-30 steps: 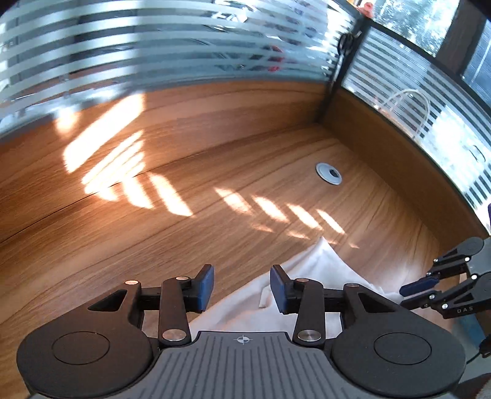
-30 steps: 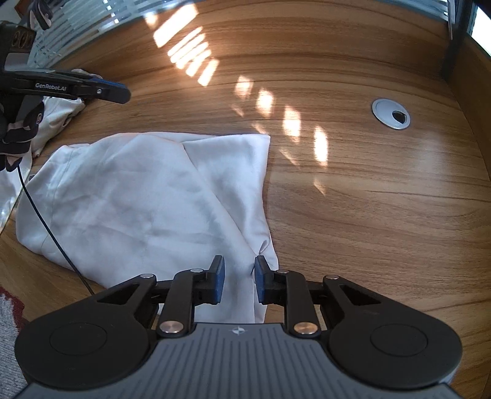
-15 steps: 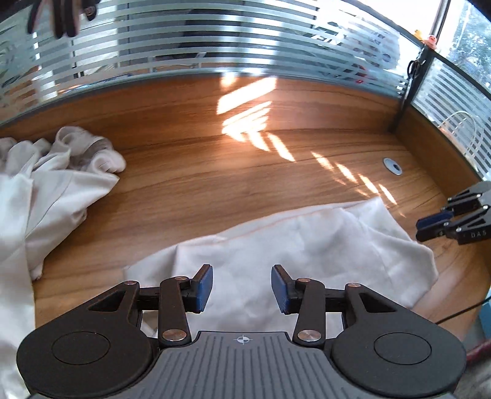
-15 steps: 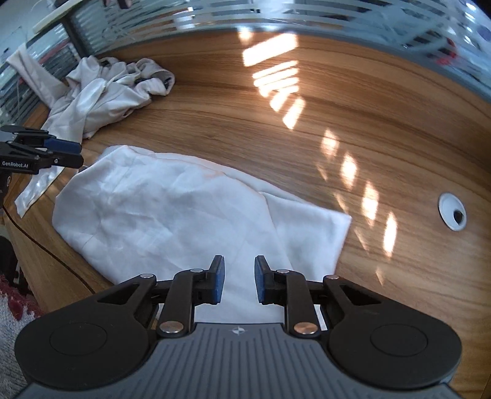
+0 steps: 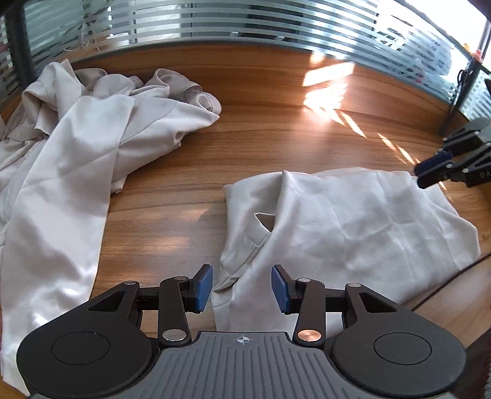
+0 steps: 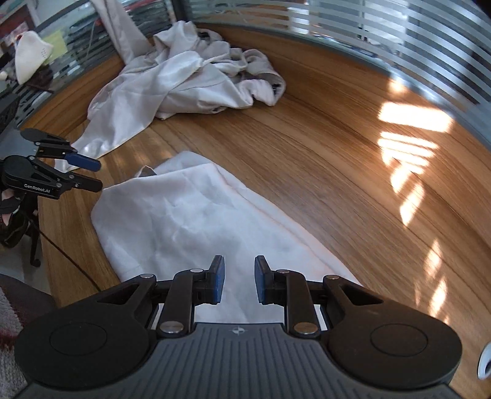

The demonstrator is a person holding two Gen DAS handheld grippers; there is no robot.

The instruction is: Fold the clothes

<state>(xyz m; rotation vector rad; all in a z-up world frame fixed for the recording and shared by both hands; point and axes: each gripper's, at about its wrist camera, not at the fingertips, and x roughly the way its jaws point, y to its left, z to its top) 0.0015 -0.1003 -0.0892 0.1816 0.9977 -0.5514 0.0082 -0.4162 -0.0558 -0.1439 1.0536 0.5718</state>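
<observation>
A white garment (image 5: 353, 221) lies folded flat on the wooden desk (image 5: 276, 129); its collar end faces my left gripper (image 5: 242, 287). That gripper hovers open over the collar end, with cloth below its blue pads but nothing pinched. In the right wrist view the same garment (image 6: 190, 221) stretches away from my right gripper (image 6: 239, 282), which hangs above the opposite end with a narrow empty gap between its pads. Each gripper also shows in the other's view: the right gripper (image 5: 425, 173) at the far right, the left gripper (image 6: 93, 175) at the far left.
A crumpled pile of pale clothes (image 5: 92, 138) covers the desk's left part, also seen as the pile (image 6: 184, 79) at the back. Striped glass partitions (image 5: 245, 21) wall the desk. A black cable (image 5: 445, 282) runs by the front edge. A grommet (image 6: 485, 365) sits at lower right.
Both grippers have swept sideways to the left over the garment, and both wrists rolled. The clothes pile has come into view. The gaps between the pads look unchanged.
</observation>
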